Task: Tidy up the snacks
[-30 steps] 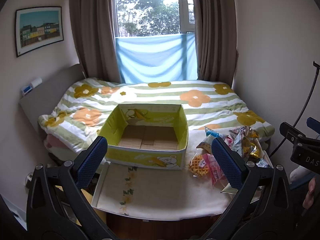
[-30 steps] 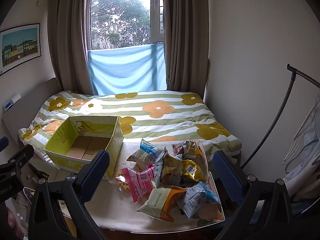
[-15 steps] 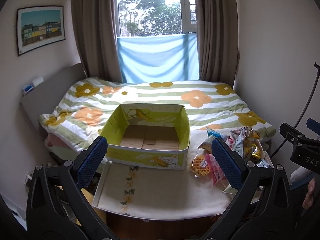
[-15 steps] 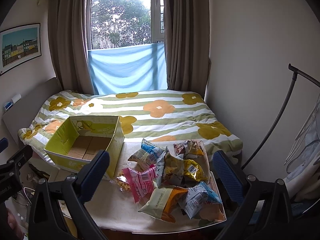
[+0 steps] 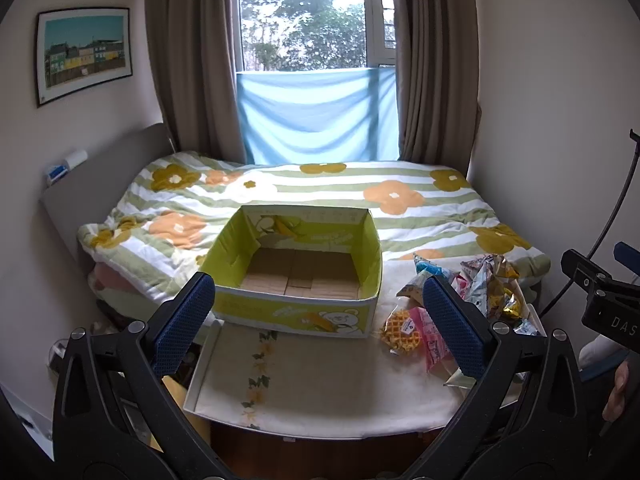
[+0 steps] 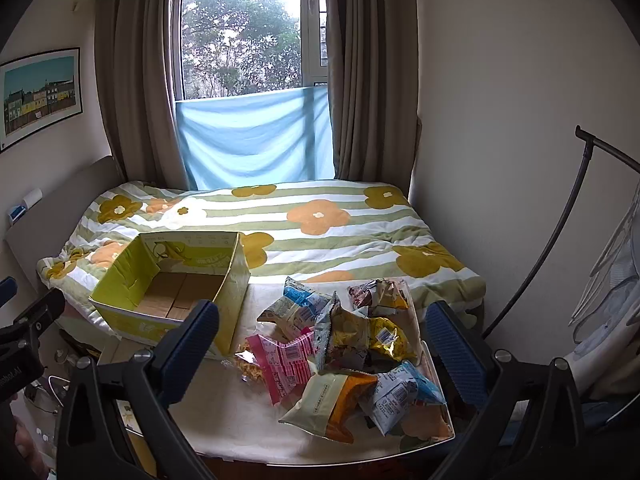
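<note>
Table (image 5: 320, 384) scene unchanged (snack pile (image 6: 344, 344) untouched); both hand-held grippers (image 5: 316, 316) (image 6: 320, 344) stay apart, empty.

Bare tabletop (image 5: 320, 376) at 6 o'clock, free for passing. Open-topped box (image 5: 296, 280) blocking 12 o'clock, interior clear from above. Snack packets (image 6: 340, 344) crowding 3 o'clock, touching and overlapping. Wall close beyond.

Daylit bedroom: curtained window (image 5: 312, 20), bed (image 5: 320, 196)
</note>
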Demonstrator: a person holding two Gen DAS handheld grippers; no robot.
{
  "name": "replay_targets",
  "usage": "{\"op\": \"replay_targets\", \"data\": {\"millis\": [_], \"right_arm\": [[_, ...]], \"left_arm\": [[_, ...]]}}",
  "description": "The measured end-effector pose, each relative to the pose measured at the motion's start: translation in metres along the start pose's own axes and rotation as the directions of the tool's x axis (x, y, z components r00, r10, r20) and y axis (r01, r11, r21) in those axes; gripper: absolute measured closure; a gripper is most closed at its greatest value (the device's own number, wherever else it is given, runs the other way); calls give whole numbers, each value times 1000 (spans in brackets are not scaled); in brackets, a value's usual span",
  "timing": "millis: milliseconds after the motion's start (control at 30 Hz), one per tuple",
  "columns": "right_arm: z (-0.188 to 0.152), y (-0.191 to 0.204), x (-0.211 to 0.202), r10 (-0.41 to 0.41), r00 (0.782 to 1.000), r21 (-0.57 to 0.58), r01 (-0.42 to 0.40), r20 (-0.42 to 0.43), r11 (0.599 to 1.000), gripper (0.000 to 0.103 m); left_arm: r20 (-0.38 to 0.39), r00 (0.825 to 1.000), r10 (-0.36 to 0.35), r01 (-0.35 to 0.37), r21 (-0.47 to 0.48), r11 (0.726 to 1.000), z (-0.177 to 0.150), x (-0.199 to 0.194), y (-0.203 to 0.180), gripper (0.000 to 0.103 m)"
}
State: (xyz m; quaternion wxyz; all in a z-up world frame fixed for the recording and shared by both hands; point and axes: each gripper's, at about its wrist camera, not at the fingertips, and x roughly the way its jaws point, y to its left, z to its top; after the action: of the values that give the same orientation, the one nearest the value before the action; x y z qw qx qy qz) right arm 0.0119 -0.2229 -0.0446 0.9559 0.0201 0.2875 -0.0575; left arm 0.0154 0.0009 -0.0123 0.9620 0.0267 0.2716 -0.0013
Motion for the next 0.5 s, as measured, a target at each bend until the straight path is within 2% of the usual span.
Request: {"op": "replay_targets", "data": {"millis": [500], "right_arm": [[-4,3,-2,5,1000,-1,-5,-5,1000,0]], "left_arm": [[9,1000,17,-17,-2,1000,0,-1,10,0]]}}
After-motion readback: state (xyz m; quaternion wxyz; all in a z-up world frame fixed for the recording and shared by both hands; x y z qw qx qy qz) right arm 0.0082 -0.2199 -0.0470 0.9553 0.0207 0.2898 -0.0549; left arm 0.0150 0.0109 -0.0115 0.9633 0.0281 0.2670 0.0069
